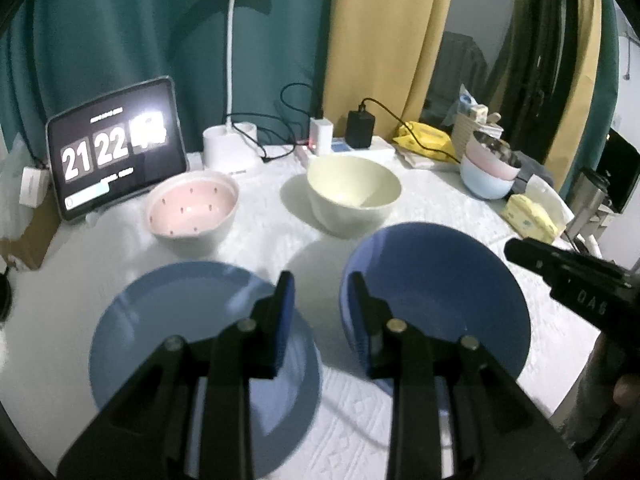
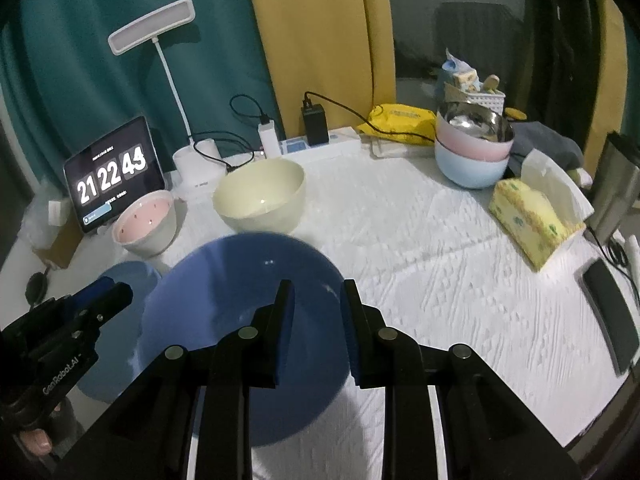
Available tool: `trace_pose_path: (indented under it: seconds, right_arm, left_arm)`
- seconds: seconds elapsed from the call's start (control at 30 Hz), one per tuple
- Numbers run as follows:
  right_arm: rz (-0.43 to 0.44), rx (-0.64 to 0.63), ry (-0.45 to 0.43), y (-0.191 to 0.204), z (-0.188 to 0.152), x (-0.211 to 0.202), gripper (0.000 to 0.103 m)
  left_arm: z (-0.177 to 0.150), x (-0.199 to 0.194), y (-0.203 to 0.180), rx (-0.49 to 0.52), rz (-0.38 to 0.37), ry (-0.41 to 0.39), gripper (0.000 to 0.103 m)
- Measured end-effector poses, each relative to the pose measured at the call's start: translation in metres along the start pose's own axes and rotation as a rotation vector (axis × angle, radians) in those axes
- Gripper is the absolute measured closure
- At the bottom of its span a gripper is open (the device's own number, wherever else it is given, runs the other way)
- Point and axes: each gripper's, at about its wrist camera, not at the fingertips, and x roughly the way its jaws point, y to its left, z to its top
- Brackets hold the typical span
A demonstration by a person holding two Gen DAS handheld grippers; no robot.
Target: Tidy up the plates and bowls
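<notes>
Two blue plates lie on the white worktop: the light blue plate [image 1: 180, 328] at seven o'clock, the dark blue plate [image 1: 436, 300] at five. Pink bowl [image 1: 192, 208] and cream bowl [image 1: 354, 196] sit beyond. All look rigid, glazed, slippery and breakable; a rim pinch seems best. Left gripper [image 1: 320, 280] and right gripper [image 2: 318, 284] hover, tilted downward, fingers slightly parted, holding nothing.

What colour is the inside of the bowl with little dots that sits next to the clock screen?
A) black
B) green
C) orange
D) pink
D: the dotted bowl beside the clock screen is pink inside, with small dark specks, and white outside; the right wrist view shows the same.
</notes>
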Motion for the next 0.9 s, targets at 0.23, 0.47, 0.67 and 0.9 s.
trace_pose_path:
  seconds: [0.23, 0.47, 0.67, 0.9]
  right_arm:
    - [0.0, -0.025, -0.022, 0.002, 0.023, 0.007, 0.078]
    - [-0.003, -0.045, -0.023, 0.004, 0.039, 0.02, 0.078]
    - [-0.003, -0.063, -0.027, 0.003, 0.052, 0.031, 0.078]
    - [0.005, -0.066, -0.019, 0.002, 0.066, 0.049, 0.078]
  left_arm:
    - [0.016, 0.009, 0.0, 0.013, 0.017, -0.004, 0.067]
    - [0.031, 0.023, 0.0, 0.022, 0.017, 0.0, 0.059]
    - [0.044, 0.035, 0.002, 0.033, 0.024, -0.002, 0.059]
    - [0.056, 0.054, 0.01, 0.022, 0.036, 0.02, 0.058]
